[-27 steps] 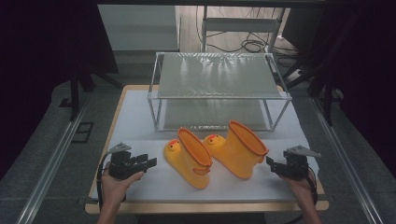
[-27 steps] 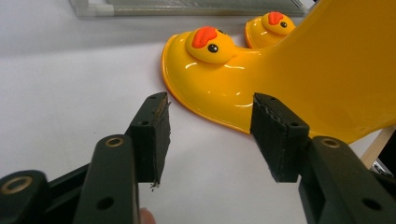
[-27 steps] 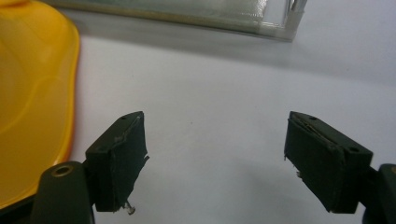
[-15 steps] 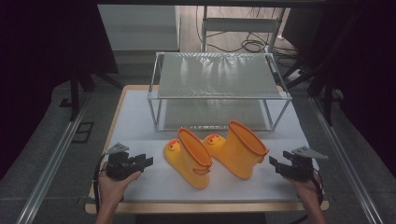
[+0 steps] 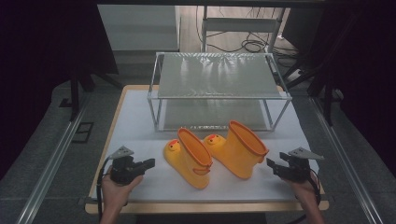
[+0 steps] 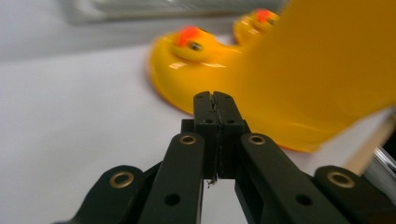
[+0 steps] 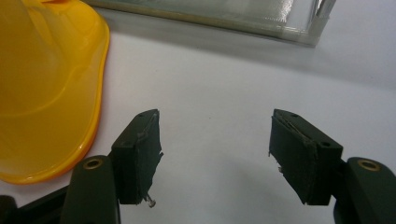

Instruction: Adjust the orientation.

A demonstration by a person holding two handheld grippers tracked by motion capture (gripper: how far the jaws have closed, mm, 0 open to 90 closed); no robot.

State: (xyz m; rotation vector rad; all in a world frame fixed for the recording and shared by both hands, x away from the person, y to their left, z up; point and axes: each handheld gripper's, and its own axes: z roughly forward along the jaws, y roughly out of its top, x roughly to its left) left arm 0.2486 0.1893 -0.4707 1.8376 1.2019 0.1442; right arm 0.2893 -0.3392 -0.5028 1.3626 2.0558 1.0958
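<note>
two yellow rubber duck-faced boots (image 5: 215,154) lie mid-bench on white cover, before wire shelf rack (image 5: 217,88). left gripper (image 5: 148,163) jaws pressed together, empty, tips aimed at left boot (image 6: 261,79), just short. right gripper (image 5: 272,166) jaws spread, empty, right boot's (image 7: 46,84) opening beside them.

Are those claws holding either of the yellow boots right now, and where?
No. The left claw is shut on nothing, the right claw is open and empty; both boots lie free.
</note>
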